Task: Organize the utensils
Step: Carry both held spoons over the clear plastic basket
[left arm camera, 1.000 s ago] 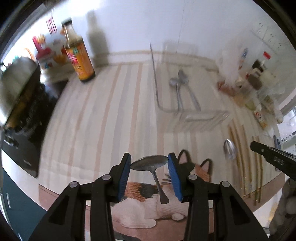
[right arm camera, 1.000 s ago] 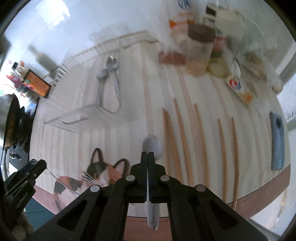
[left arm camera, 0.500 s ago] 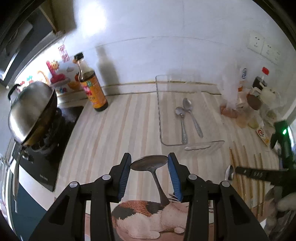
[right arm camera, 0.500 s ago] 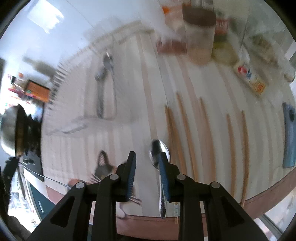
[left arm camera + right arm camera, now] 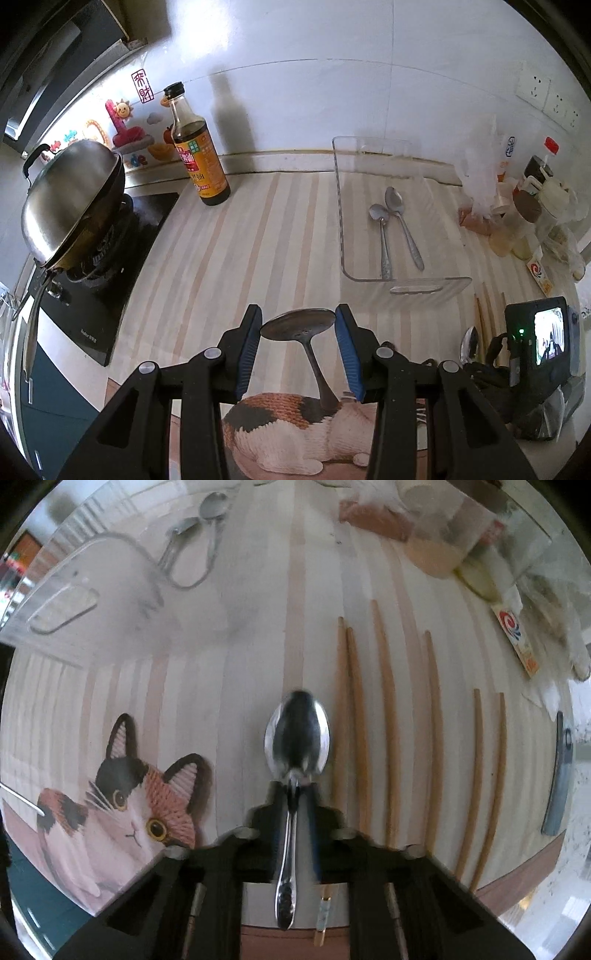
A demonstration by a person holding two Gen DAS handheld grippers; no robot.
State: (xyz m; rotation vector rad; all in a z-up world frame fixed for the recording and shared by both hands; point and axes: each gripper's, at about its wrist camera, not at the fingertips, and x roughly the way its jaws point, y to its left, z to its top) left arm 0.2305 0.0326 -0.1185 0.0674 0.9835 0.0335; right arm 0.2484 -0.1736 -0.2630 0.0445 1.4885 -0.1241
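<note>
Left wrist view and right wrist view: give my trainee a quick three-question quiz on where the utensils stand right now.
1. How many spoons lie in the clear tray?
2. True or false: the left gripper holds a spoon by its bowl.
3. The right gripper is shut on: A) a chopstick B) a spoon's handle C) nothing.

Key: 1. Two. 2. True. 3. B, the spoon beside the wooden chopsticks.
</note>
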